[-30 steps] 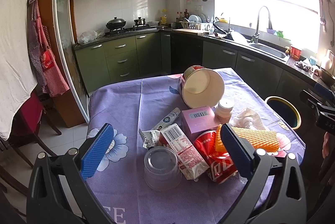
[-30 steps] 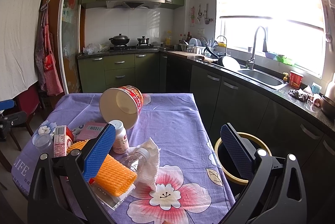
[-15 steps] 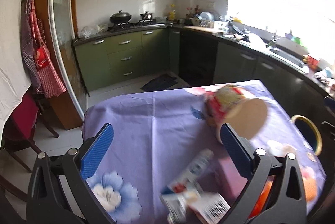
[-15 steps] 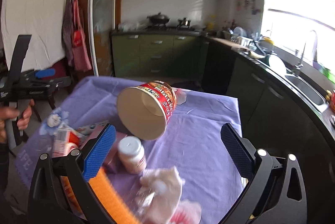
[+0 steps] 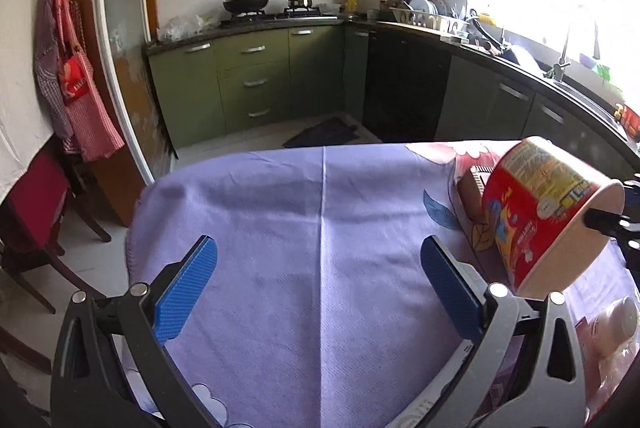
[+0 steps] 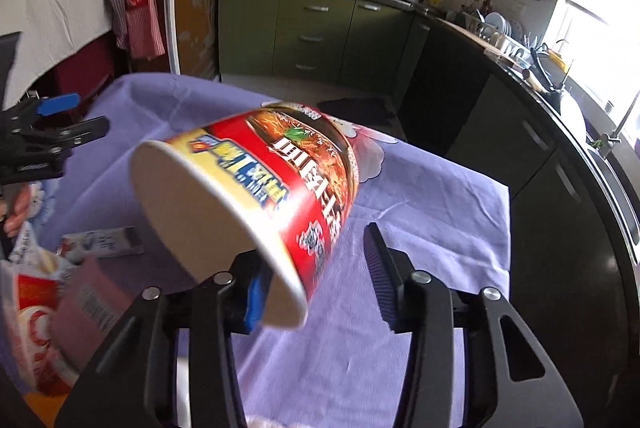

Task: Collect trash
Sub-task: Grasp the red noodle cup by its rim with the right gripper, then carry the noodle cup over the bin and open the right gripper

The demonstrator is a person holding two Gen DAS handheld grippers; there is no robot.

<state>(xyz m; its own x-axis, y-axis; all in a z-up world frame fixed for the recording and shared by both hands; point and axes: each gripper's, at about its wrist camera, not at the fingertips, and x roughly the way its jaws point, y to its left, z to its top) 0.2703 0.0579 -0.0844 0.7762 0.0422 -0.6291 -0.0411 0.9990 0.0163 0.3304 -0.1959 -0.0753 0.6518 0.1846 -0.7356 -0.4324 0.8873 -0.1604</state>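
Note:
A big red instant-noodle cup [image 6: 256, 204] lies on its side on the purple tablecloth [image 6: 432, 204], its open mouth facing my right gripper [image 6: 316, 292]. That gripper is open, its left finger at the cup's rim, its right finger beside the cup wall. The cup also shows at the right in the left wrist view [image 5: 540, 212]. My left gripper [image 5: 320, 296] is open and empty over bare cloth [image 5: 304, 236]. More trash lies at the left of the right wrist view: a pink box [image 6: 86, 304], a red-and-white wrapper [image 6: 32, 324], a tube [image 6: 104, 240].
A small white bottle [image 5: 616, 320] sits low at the right of the left wrist view. Green kitchen cabinets [image 5: 256, 84] and a dark counter with a sink [image 6: 592, 132] stand beyond the table. A red chair [image 5: 36, 204] stands to the left of the table.
My right gripper has moved forward to the noodle cup, now between its fingers. My left gripper has swung left and forward, away from the trash pile, over bare cloth.

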